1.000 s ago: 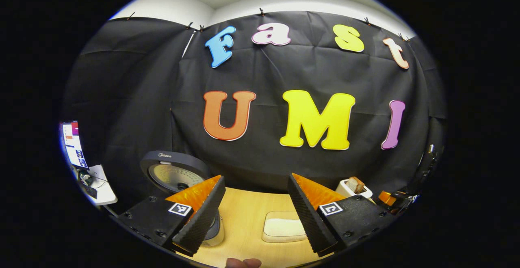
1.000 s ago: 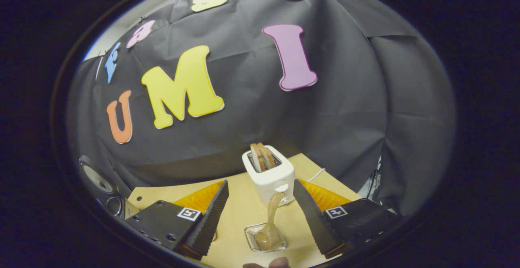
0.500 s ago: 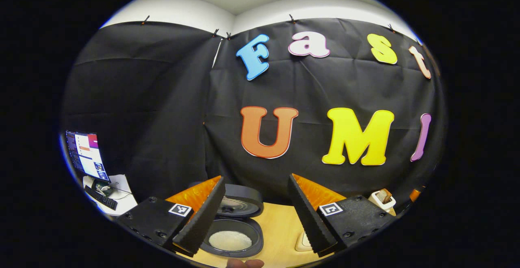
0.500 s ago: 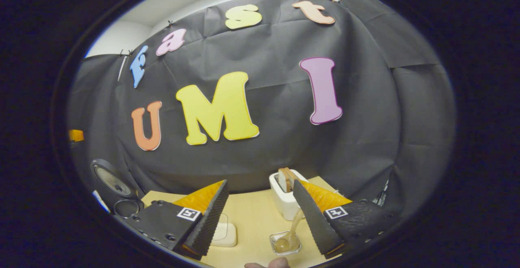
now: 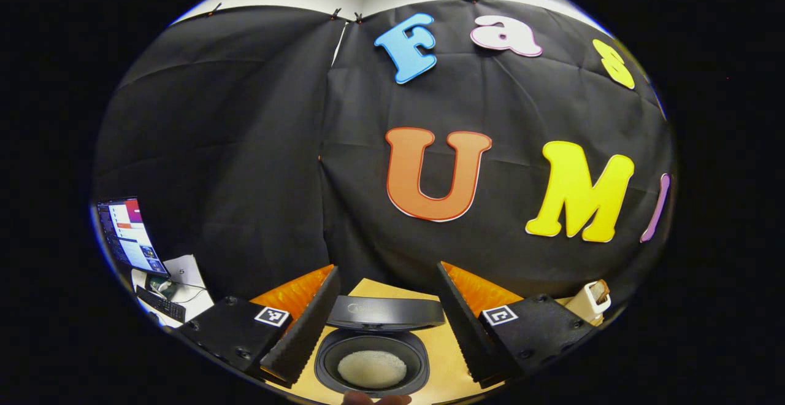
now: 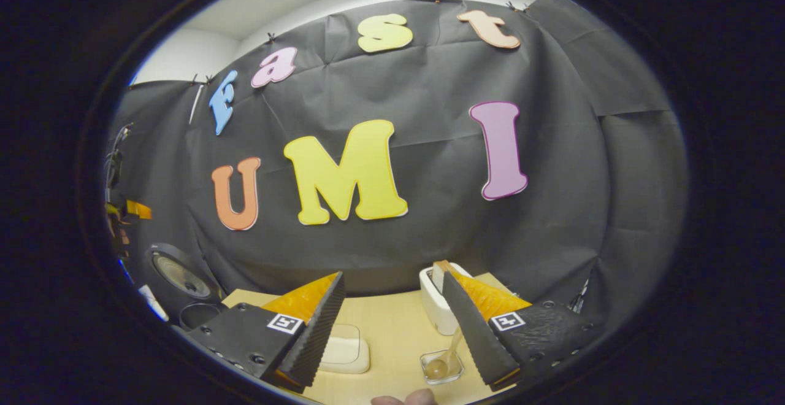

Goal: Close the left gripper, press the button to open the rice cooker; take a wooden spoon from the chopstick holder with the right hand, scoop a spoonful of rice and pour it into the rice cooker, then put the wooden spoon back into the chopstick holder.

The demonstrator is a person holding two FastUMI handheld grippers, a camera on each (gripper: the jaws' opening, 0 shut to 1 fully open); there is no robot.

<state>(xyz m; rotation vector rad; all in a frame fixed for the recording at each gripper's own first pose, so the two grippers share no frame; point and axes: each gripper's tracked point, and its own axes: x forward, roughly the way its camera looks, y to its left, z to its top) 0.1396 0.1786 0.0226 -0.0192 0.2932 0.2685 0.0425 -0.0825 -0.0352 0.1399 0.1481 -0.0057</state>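
The dark rice cooker (image 5: pixel 371 356) stands with its lid (image 5: pixel 385 313) raised, and white rice lies in its pot. My left gripper (image 5: pixel 386 371) hovers open above it, one finger on each side of the pot. In the right gripper view the cooker (image 6: pixel 184 282) is at the far left, lid up. The wooden spoon (image 6: pixel 452 347) stands in the clear chopstick holder (image 6: pixel 443 367), just inside the right finger. My right gripper (image 6: pixel 395 380) is open and holds nothing. A white dish of rice (image 6: pixel 343 350) lies by its left finger.
A white toaster (image 6: pixel 434 297) with bread in it stands behind the chopstick holder, and it also sits at the right edge as the toaster (image 5: pixel 587 300). A monitor (image 5: pixel 126 230) and desk lie beyond the wooden table (image 6: pixel 392 325) to the left.
The left gripper view has swung left, so the open cooker now sits centred between its fingers. The right gripper has drawn back and turned left; the spoon holder slid toward its right finger.
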